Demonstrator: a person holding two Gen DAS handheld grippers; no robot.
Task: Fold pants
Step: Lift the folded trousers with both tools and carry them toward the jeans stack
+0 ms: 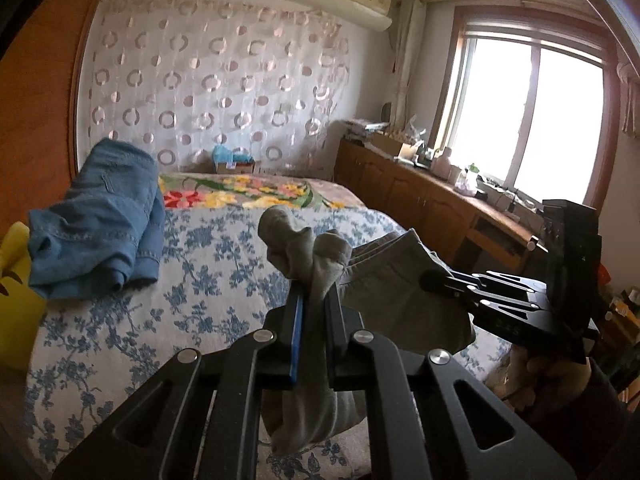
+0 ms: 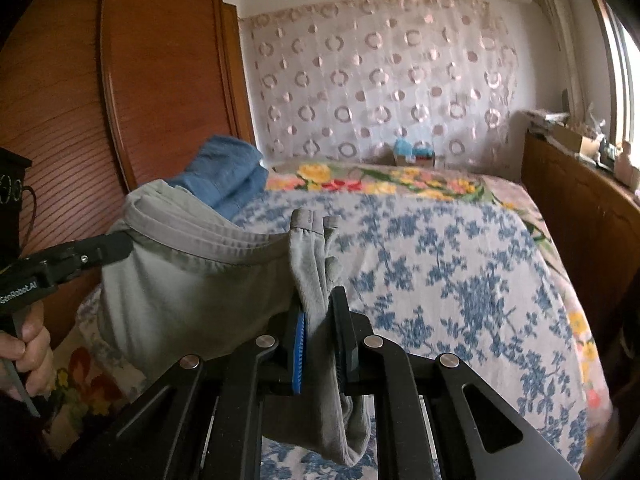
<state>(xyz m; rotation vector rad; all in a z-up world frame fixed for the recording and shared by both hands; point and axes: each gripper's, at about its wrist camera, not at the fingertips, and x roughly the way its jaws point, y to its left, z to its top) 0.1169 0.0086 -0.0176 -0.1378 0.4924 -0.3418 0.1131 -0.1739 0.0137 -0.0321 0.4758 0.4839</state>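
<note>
Grey pants [image 1: 384, 284] hang in the air above the bed, held between both grippers. My left gripper [image 1: 314, 292] is shut on a bunched edge of the grey pants; it also shows at the left of the right wrist view [image 2: 116, 246]. My right gripper [image 2: 320, 304] is shut on the pants' waistband edge [image 2: 312, 240]; it also shows at the right of the left wrist view [image 1: 430, 278]. The cloth [image 2: 192, 280] stretches between them and sags below each grip.
The bed [image 1: 208, 264] has a blue floral cover. Folded blue jeans [image 1: 100, 216] lie at its far left, next to a wooden wardrobe [image 2: 160, 72]. A wooden cabinet [image 1: 420, 196] with clutter runs under the window on the right. A small box [image 2: 414, 154] sits by the curtain.
</note>
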